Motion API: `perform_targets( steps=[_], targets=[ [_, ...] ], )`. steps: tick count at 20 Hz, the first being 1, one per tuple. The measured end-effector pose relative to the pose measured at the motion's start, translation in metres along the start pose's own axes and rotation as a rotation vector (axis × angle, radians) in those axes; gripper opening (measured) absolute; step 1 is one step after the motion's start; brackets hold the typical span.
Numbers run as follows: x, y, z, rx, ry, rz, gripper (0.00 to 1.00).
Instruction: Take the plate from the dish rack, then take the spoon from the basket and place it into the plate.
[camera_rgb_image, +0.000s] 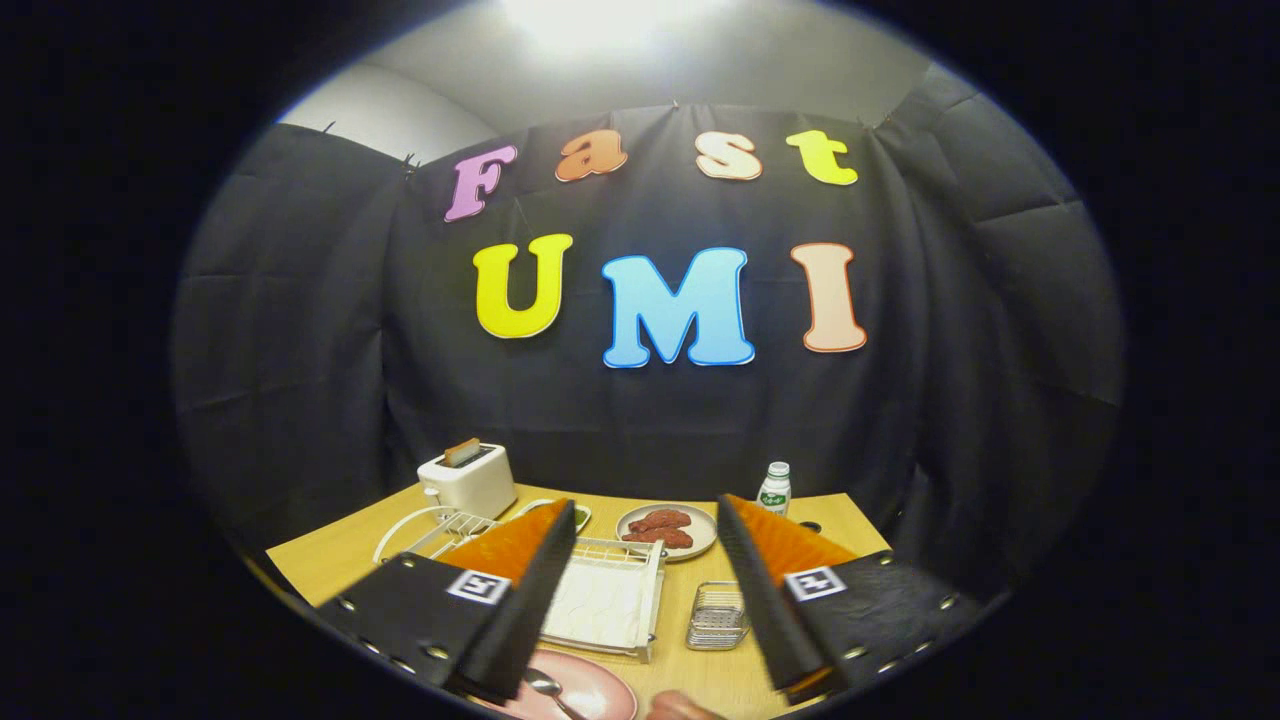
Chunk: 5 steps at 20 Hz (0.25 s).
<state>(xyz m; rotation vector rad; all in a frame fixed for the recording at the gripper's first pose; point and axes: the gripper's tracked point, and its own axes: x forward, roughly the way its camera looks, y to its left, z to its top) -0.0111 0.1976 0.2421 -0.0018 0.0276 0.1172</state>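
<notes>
The gripper hangs released, fingers wide apart, over a light wooden table in a black-draped booth. Beneath them a metal spoon lies on the pink round plate, near the white wire dish rack and small metal mesh basket

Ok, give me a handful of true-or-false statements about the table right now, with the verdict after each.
1. The gripper is open and holds nothing. True.
2. A spoon lies on the pink plate. True.
3. The toaster has empty slots. False: a slice sticks up from it.
4. The small wire basket sits beside the white dish rack. True.
5. The bottle lies on its side. False: it stands upright.
</notes>
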Motion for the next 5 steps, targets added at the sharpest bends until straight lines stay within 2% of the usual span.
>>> perform_targets(
  steps=[1, 2, 5],
  targets=[
    [0.000, -0.014, -0.001, -0.006, -0.011, -0.031, 0.99],
    [-0.001, -0.025, -0.005, -0.014, -0.014, -0.052, 0.97],
    [-0.006, -0.053, -0.023, 0.011, -0.004, -0.099, 0.97]
  ],
)
